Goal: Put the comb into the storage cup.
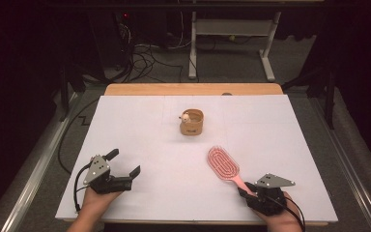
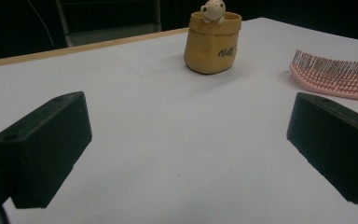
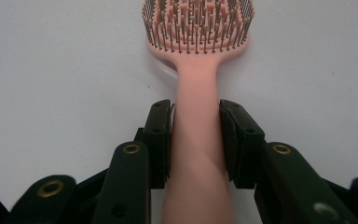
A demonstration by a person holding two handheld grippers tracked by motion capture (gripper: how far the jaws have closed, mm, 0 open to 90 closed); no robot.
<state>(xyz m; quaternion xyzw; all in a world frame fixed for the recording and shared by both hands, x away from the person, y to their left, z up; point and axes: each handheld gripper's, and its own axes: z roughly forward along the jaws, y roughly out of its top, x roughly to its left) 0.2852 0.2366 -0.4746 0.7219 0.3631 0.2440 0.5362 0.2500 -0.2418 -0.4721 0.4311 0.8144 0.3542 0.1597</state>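
Observation:
A pink hairbrush [image 1: 224, 166] lies bristles up on the white table [image 1: 149, 125], its head toward the middle. My right gripper [image 1: 249, 192] is shut on its handle [image 3: 196, 135], both jaws pressed against the sides. The brush head [image 3: 196, 21] points away from that gripper. A small tan pouch-shaped holder [image 1: 192, 123] with a little cream figure [image 1: 185, 116] at its rim stands at the table's centre back. My left gripper [image 1: 123, 163] rests at the front left, open, with nothing between its jaws. From it I see the holder [image 2: 212, 43] ahead and the brush bristles [image 2: 335, 74] to the right.
The table's wooden far edge [image 1: 193, 89] borders the white sheet. Beyond it are desk legs [image 1: 192, 48] and cables [image 1: 145, 58] on the floor. A metal rail [image 1: 38, 164] runs along the left side.

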